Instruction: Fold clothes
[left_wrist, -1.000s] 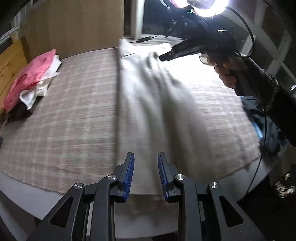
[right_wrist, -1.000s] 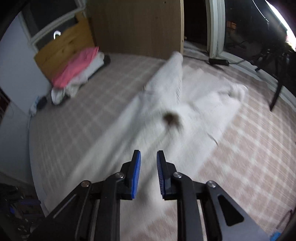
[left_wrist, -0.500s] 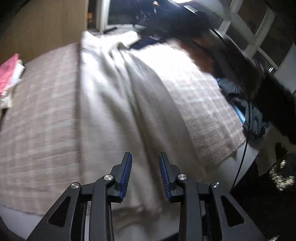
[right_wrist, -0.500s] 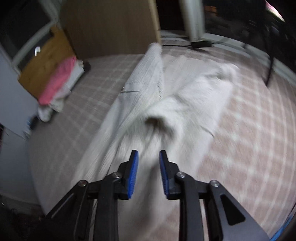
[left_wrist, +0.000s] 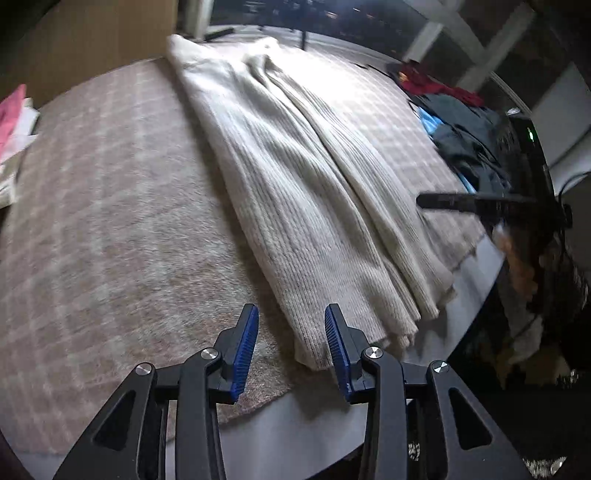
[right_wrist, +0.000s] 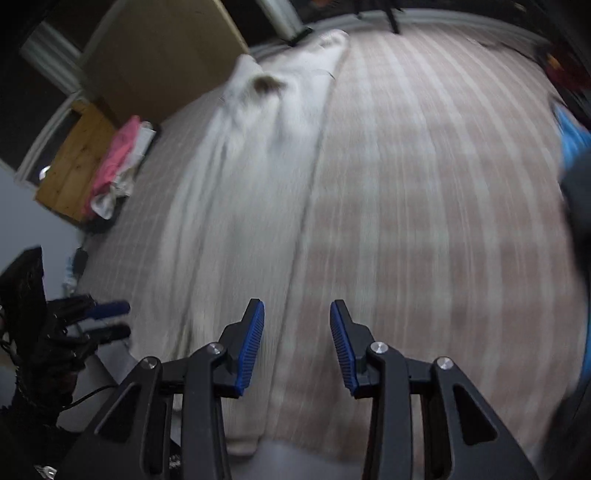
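Left gripper: jaws opening, blue pads apart, nothing held; near corner of the garment's hem lies just beyond the right pad
Right gripper: jaws opening, pads apart, empty; garment's edge and the bed cover show in the gap below
Surface: bed under a pink-and-white checked cover, pale mattress edge showing at the near side
Room: wooden headboard at the far left of the right wrist view, brown panel behind it, dark window frames beyond the bed
Other cloth: pink and white pile against the headboard; dark, blue and red clothes heaped at the bed's right edge
Garment: cream ribbed knit, laid lengthwise from the near edge to the far end, folded into long overlapping layers with soft ridges; hem near the left gripper
Detail: dark patch near the garment's far end, identity unclear
Hard to make out: right wrist view motion-blurred, so knit texture is lost there; person's hand at the right margin smeared, dark sleeve merging with shadow
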